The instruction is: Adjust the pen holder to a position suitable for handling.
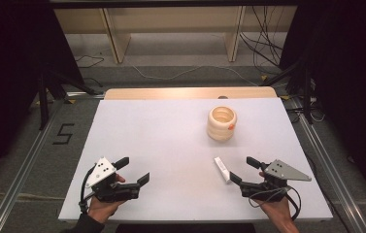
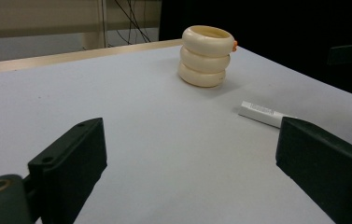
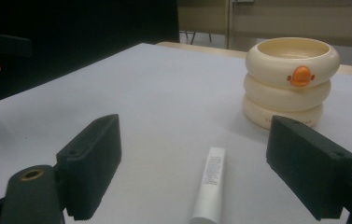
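Observation:
A cream ribbed cup (image 1: 222, 123) shaped like three stacked rings, with a small orange mark on its side, stands upright on the white table (image 1: 171, 141) at the back right. A small white tube (image 1: 222, 169) lies flat in front of it. My right gripper (image 1: 244, 168) rests near the front right edge, open, its jaws just right of the tube; in the right gripper view the tube (image 3: 209, 186) lies ahead between the jaws and the cup (image 3: 291, 81) beyond. My left gripper (image 1: 133, 169) rests at the front left, open and empty; its view shows the cup (image 2: 207, 56) and tube (image 2: 262, 114) far off.
The white board ends in a wooden strip (image 1: 190, 93) at the back. Metal rails (image 1: 23, 170) run along both sides on the floor. Cables (image 1: 263, 48) and wooden shelf legs (image 1: 115, 39) lie beyond the table.

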Motion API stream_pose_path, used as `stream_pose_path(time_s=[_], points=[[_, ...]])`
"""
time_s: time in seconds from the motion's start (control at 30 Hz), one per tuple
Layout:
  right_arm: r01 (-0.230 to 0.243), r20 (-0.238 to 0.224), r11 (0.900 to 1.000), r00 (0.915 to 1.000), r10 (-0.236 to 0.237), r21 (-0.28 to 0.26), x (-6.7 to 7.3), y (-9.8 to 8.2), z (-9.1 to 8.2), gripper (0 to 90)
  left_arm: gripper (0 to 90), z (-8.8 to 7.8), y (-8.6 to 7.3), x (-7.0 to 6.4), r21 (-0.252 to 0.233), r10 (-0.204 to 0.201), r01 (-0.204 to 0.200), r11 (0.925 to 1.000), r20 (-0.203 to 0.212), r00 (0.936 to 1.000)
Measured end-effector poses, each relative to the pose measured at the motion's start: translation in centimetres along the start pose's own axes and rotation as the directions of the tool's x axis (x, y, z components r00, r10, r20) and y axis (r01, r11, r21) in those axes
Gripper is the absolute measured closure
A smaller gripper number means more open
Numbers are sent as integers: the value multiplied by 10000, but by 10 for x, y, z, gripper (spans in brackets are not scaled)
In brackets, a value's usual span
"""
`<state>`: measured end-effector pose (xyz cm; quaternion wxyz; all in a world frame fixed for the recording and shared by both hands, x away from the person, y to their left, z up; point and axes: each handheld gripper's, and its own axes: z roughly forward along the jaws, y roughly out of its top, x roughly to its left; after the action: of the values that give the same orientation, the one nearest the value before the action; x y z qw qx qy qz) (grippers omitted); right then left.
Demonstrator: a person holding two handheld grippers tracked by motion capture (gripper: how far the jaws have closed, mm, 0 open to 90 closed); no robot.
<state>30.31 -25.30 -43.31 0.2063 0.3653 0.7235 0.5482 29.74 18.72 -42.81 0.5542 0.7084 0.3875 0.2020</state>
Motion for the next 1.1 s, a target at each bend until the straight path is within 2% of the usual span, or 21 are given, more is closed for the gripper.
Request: stream_pose_path(time_s=[0.47,0.67,0.8,0.97,1.1], points=[[48,247,10000,9997,-48,16,-2,1,0,198,80,0,0,0,-24,-13,13,10000,-27,10000],[30,493,10000,9988,-32,41,-5,2,-1,216,80,0,0,0,-44,-44,44,10000,-50,10000],[124,781,9999,9969,-123,-14,-8,5,0,219,80,-1,1,0,-61,-56,55,10000,-68,10000],[33,1035,10000,9946,-23,-94,-14,8,0,220,80,0,0,1,-78,-75,74,9999,-90,9999],[4,1506,9999,9886,20,-163,-24,11,-1,228,80,-1,1,1,-115,-66,64,9999,-110,9999]])
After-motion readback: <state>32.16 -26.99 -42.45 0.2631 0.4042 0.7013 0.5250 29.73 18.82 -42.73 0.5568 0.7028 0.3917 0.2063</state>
